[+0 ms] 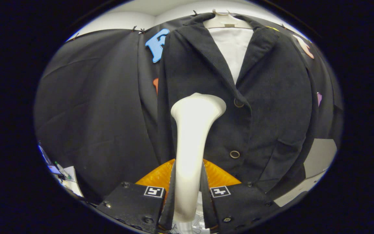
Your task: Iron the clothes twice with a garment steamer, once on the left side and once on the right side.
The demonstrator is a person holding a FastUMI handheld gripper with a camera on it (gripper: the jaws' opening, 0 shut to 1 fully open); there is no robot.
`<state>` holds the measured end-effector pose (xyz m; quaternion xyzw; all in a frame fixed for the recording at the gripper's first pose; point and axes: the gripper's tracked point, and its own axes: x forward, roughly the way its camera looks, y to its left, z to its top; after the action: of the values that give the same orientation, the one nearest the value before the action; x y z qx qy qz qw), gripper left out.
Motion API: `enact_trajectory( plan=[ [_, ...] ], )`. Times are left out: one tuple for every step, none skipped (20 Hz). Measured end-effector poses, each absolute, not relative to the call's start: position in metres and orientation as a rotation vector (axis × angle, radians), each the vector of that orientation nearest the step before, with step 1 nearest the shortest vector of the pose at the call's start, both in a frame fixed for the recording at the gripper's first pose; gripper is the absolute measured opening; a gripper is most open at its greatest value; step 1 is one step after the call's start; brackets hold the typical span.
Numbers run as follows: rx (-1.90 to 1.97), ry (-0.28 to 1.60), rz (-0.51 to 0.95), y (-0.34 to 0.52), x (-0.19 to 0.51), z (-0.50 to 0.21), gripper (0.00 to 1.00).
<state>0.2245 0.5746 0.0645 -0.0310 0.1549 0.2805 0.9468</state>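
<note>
**Steamer gripped and meeting the jacket front**

The claw (188, 191) is clamping narrow on the neck of the garment steamer (192, 143), with both fingers pressing its sides. The steamer is standing upright between them, flaring into a wide head at its far end. That head is sitting against, or just in front of, the left front panel of the dark jacket (271, 97), beside the upper button (238, 103); whether it is actually touching the cloth cannot be told.

The jacket is hanging on a pale hanger (226, 20) over a white shirt (234, 48), with a lower button (234, 154) nearer the claw. To the far left, a cluttered desk edge (65, 177) is peeking out below the booth wall.

The steamer is looking rigid and smooth, likely slippery plastic, so holding it low on the narrow neck, as now, seems sound, though it may twist if pushed sideways. The jacket is soft and free-hanging, so it will probably swing away under pressure; light, even strokes down each panel, skirting the buttons, seem wise.
</note>
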Motion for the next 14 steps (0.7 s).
enact_trajectory(
  plan=[
    [-0.064,0.324,0.569,0.574,0.224,0.058,0.39],
    [-0.063,0.335,0.572,0.573,0.222,0.050,0.39],
    [-0.067,0.348,0.574,0.572,0.220,0.044,0.39],
    [-0.068,0.356,0.576,0.571,0.219,0.036,0.39],
    [-0.069,0.361,0.577,0.570,0.218,0.032,0.39],
    [-0.069,0.369,0.575,0.569,0.218,0.026,0.39],
    [-0.062,0.384,0.571,0.567,0.217,0.020,0.39],
    [-0.055,0.394,0.574,0.567,0.216,0.013,0.39],
    [-0.054,0.405,0.571,0.565,0.215,0.006,0.39],
    [-0.058,0.415,0.568,0.563,0.213,0.000,0.39],
    [-0.058,0.424,0.569,0.562,0.212,-0.005,0.39],
    [-0.061,0.433,0.571,0.562,0.210,-0.011,0.39],
    [-0.067,0.443,0.571,0.562,0.209,-0.016,0.39],
    [-0.069,0.452,0.573,0.561,0.207,-0.023,0.39]
  ],
)
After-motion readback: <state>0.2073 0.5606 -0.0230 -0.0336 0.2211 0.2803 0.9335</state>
